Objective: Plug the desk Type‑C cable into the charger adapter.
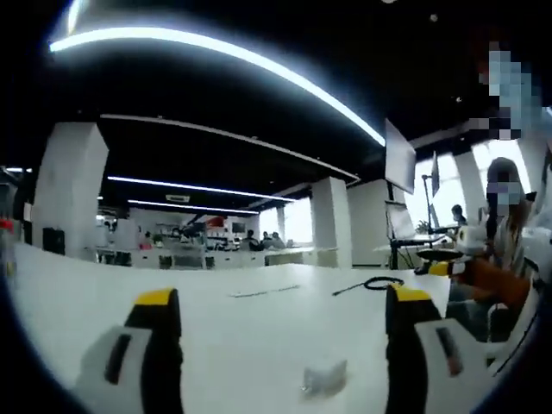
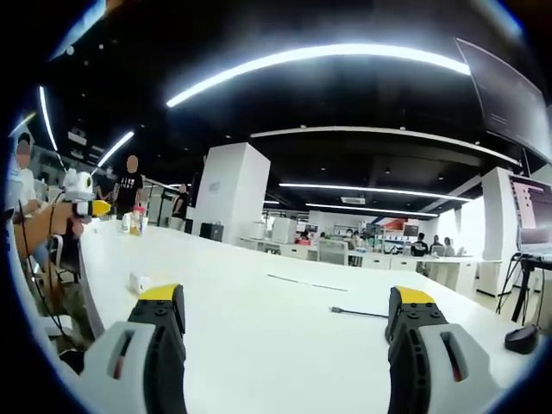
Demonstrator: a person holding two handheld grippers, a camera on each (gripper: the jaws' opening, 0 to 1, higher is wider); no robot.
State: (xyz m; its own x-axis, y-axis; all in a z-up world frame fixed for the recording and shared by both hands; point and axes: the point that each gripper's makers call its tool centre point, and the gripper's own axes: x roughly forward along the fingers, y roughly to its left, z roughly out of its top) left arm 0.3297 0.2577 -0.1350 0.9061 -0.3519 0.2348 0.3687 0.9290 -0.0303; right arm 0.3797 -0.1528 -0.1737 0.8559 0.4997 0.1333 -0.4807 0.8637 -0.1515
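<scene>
No text, label or number is legible in either view.

Tabletop (image 2: 259,319) plain white. Cable (image 1: 366,284) black, looped. Left hand-held gripper (image 1: 285,319) and right hand-held gripper (image 2: 289,315): black jaws, yellow tips (grey-white housings). Adapter (image 1: 325,378) looks translucent white, blurry.

A white surface (image 1: 259,345) stretches ahead. A black cable (image 1: 371,284) lies coiled beyond the left claw (image 1: 285,323), a small white charger (image 1: 325,378) between its jaws. Another cable end (image 2: 354,311) lies ahead of the right claw (image 2: 289,319).
</scene>
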